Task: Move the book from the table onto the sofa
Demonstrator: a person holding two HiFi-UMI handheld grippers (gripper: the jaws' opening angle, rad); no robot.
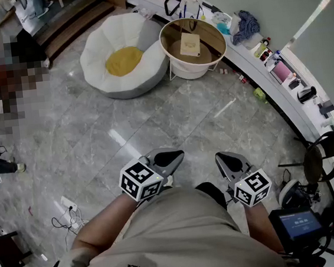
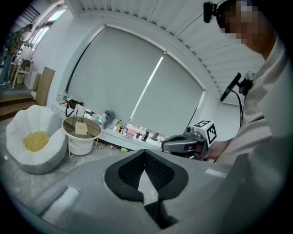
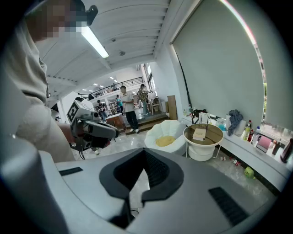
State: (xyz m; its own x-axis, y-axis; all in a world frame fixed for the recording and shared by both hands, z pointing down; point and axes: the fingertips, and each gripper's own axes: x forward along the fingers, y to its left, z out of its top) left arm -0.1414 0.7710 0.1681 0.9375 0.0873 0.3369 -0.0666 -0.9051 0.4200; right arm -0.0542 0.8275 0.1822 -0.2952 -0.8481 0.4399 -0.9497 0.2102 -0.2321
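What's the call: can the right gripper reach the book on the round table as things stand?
Probably not. The book lies on the round table, far across the floor from the right gripper, which is held near the person's body, jaws shut. Nothing blocks the way; walking closer should fix it.

Right gripper (image 3: 144,157) closed and empty, book (image 3: 199,134) on round table (image 3: 203,144), white sofa (image 3: 167,128) beside

Grey marbled floor (image 1: 153,119) tiles shine under the light. A white petal-shaped sofa (image 1: 97,60) with a yellow seat stands just beside a round worktop (image 1: 175,40) on a white base. Behind them a curved white ledge (image 1: 278,88), crowded with small things, follows the pale wall (image 1: 271,0). Wooden steps (image 1: 72,24) rise at the far left. A tube lamp (image 3: 94,41) glows on the slatted ceiling (image 3: 137,23).
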